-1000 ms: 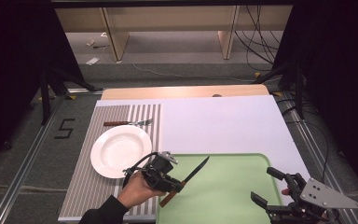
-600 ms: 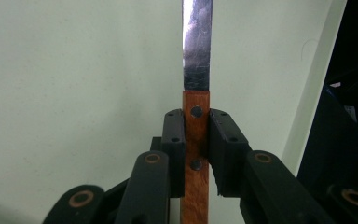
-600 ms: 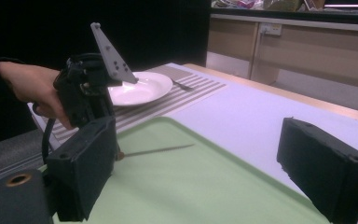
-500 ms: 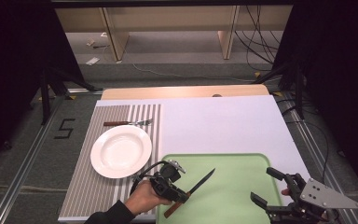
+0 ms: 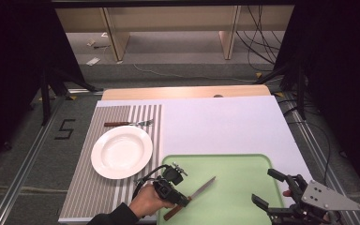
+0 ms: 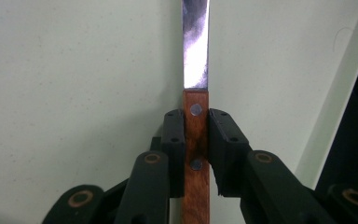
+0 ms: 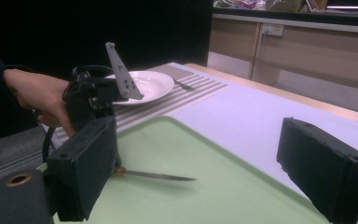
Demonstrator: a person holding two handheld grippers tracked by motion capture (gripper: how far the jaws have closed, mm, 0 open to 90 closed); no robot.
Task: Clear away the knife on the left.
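I have the knife (image 5: 191, 199) clamped by its wooden handle between the pads of my left gripper (image 5: 178, 199); in the left gripper view both pads press flat on the handle (image 6: 196, 154) just behind the first rivet, and the blade (image 6: 196, 42) runs straight out ahead. The knife sits low over the near left corner of the green tray (image 5: 234, 164), its blade angled toward the tray's middle. Whether the blade is touching the tray or hanging just above it I can't quite tell; the right gripper view suggests a thin gap under the blade (image 7: 158, 176).

Nothing lies on the tray around the knife. Just left of the tray's far left corner, on the striped placemat (image 5: 84, 197), is the white plate (image 5: 122, 151), and beyond it a fork (image 5: 129, 123) lies parallel to the desk's far edge. The plate is close to my left hand (image 5: 145, 200) but not in the blade's line.

My right gripper (image 5: 274, 191) rests at the tray's near right corner, its jaws wide apart and holding nothing, well apart from the knife.
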